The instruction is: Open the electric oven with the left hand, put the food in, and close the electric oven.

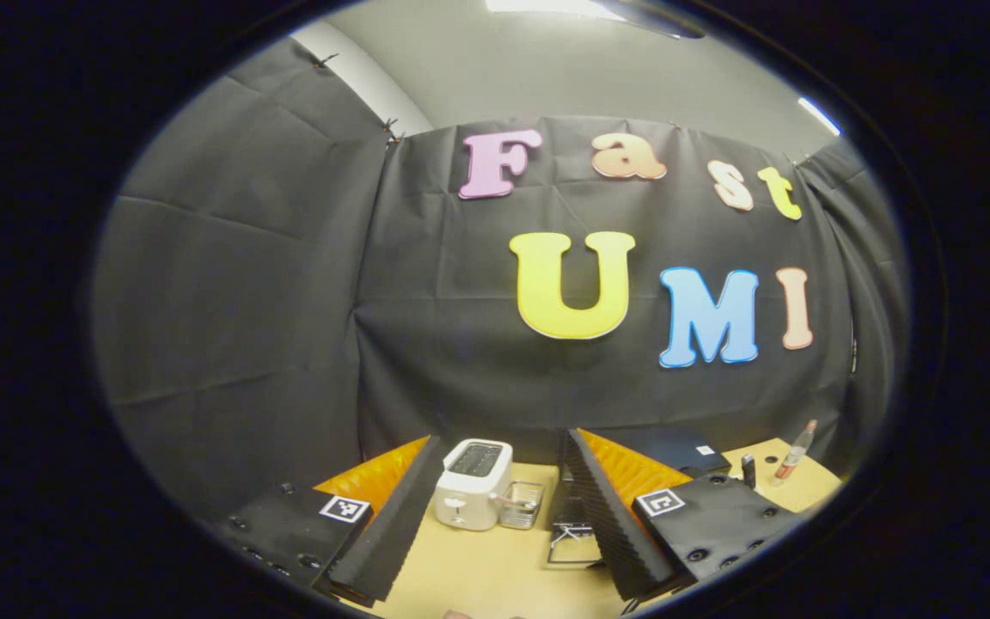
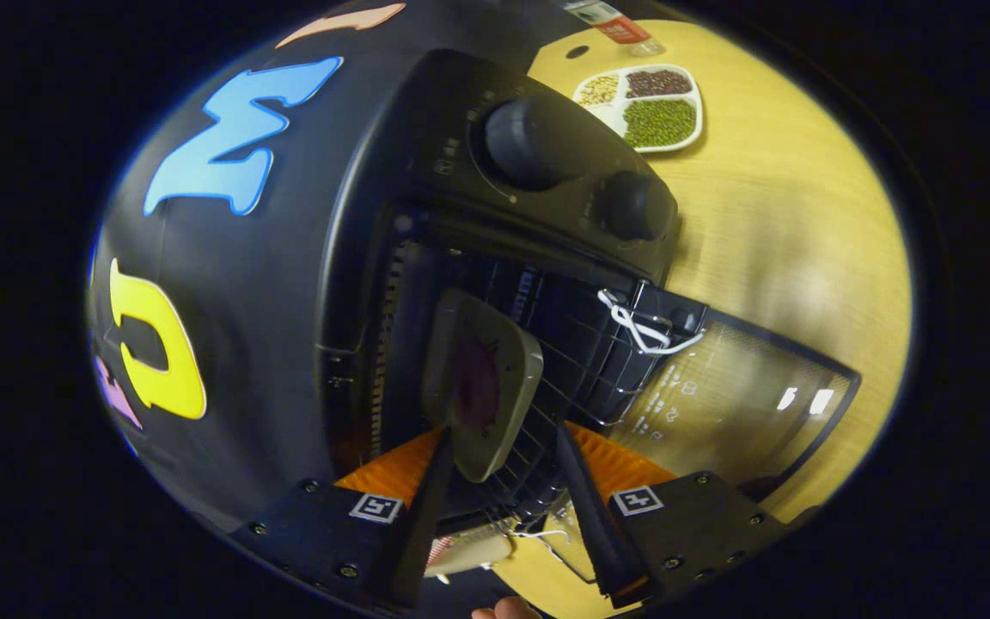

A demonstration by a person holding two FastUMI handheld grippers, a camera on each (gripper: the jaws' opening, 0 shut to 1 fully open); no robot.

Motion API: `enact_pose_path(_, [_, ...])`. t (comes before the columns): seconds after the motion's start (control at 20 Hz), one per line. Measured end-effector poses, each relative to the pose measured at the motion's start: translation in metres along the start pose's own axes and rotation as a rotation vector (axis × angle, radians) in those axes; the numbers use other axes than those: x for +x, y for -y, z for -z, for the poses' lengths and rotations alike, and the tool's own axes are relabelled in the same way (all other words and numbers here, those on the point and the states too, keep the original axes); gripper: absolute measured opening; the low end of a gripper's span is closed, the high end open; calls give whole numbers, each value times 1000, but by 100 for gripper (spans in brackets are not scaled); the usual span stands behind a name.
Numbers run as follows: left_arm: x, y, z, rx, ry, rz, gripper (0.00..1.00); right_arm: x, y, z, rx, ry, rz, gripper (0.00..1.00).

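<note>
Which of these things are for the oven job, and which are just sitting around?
For the job:
- electric oven, its door open
- plate of food on the oven rack
- right gripper, fingers open around the plate's edge
- left gripper, open, holding nothing

Just lying about:
- toaster
- divided tray of beans
- bottle

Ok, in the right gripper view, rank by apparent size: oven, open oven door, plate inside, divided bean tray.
1. Oven
2. Open oven door
3. Plate inside
4. Divided bean tray, though it sits farther from the camera, so real size is unsure.
</note>
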State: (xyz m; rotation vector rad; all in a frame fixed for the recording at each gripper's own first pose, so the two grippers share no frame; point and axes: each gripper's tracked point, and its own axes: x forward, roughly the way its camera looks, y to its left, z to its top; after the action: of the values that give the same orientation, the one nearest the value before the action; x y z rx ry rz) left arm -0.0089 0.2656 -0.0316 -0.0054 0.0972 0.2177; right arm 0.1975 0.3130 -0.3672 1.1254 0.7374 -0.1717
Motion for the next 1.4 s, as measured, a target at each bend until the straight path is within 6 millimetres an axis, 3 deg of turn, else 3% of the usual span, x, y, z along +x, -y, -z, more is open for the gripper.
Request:
enact_pose_path(0.25, [10,45,10,-13,-6,65,97,-47,28,-12,-208,-26,53,74])
enact_pose_path(0.4, [16,74,20,-13,-33,105,100,-81,25,-26,-414,-26,21,74])
enact_pose_path(0.55, [21,103,27,-19,-55,142,97,-130,-1,-54,-683,65,-65,74])
enact_pose_path(0.8, [21,142,38,16,-49,177,100,-239,-50,-103,-988,304,-224,84])
enact_pose_path(0.9, [17,155,32,13,-32,181,100,-283,-64,-129,-1077,431,-261,97])
enact_pose_path(1.05, [9,179,20,13,11,223,100,-340,-81,-160,-1129,534,-292,98])
enact_pose_path(1.25, [13,193,32,41,-28,230,97,-385,-93,-199,-1169,672,-290,97])
enact_pose_path(1.3, [14,197,37,41,-51,234,100,-387,-91,-204,-1189,687,-278,97])
enact_pose_path(1.35, [15,203,43,34,-67,245,92,-393,-92,-206,-1197,689,-290,97])
enact_pose_path(1.4, [17,207,46,27,-74,252,92,-400,-94,-206,-1195,695,-300,97])
